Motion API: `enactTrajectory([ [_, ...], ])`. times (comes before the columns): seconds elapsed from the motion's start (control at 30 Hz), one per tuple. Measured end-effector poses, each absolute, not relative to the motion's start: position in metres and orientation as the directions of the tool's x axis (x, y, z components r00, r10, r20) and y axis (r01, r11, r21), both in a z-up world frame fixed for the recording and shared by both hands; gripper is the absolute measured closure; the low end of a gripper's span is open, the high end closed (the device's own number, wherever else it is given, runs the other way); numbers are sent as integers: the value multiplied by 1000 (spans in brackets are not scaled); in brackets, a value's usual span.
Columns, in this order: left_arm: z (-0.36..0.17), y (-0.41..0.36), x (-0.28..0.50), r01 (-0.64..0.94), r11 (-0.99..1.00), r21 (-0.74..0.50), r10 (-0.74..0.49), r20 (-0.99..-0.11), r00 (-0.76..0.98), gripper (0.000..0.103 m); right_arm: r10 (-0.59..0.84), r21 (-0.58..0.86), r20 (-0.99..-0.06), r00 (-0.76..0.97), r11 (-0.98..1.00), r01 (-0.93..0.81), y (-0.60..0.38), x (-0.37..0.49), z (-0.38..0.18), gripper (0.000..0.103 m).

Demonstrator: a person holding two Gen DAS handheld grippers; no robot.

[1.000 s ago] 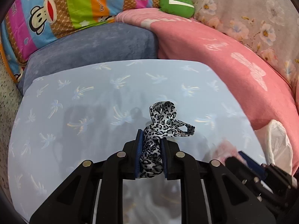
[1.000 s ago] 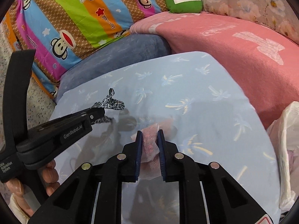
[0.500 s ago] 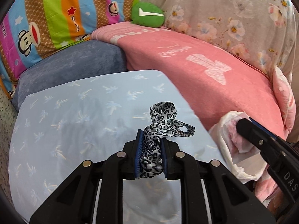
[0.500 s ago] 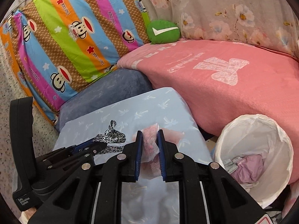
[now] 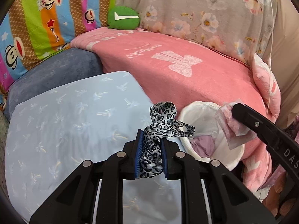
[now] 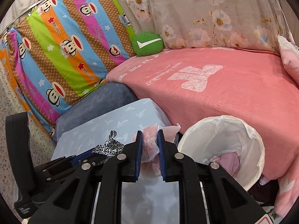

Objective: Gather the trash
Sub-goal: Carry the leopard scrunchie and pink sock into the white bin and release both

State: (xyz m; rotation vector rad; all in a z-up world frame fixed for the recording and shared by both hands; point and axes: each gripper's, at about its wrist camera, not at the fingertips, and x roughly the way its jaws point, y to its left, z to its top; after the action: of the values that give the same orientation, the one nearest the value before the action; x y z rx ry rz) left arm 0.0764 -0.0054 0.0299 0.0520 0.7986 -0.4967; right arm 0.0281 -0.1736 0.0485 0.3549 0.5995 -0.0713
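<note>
Two views: left wrist first, then right wrist.
Left wrist, left gripper [image 5: 151,156]: clenched on a crumpled black-and-white leopard-print ribbon [image 5: 160,123], held above the pale blue palm-print cushion [image 5: 74,115].
Left wrist, bin: a round white-lined trash bin [image 5: 201,115] is seen just right of the ribbon, against the pink blanket [image 5: 186,71]; purple trash [image 5: 202,143] lies inside.
Left wrist, right gripper [image 5: 233,110]: seen from the side, a pink-and-white wrapper [image 5: 231,127] is gripped over the bin's far rim.
Right wrist, right gripper [image 6: 149,149]: closed on the wrapper [image 6: 149,143], left of the bin [image 6: 224,130].
Right wrist, left gripper [image 6: 93,154]: the ribbon [image 6: 109,146] is held at lower left, over the cushion [image 6: 115,127].
Right wrist, background: a green round pillow [image 6: 147,43] is noted.
</note>
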Motion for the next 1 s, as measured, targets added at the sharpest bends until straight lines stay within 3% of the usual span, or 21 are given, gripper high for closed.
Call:
enactTrajectory([
  [1.0,32,-122,47,605,786,-132,-484,-740,467,84,-32,322,-589,807,907,271,-275,-8,64,88],
])
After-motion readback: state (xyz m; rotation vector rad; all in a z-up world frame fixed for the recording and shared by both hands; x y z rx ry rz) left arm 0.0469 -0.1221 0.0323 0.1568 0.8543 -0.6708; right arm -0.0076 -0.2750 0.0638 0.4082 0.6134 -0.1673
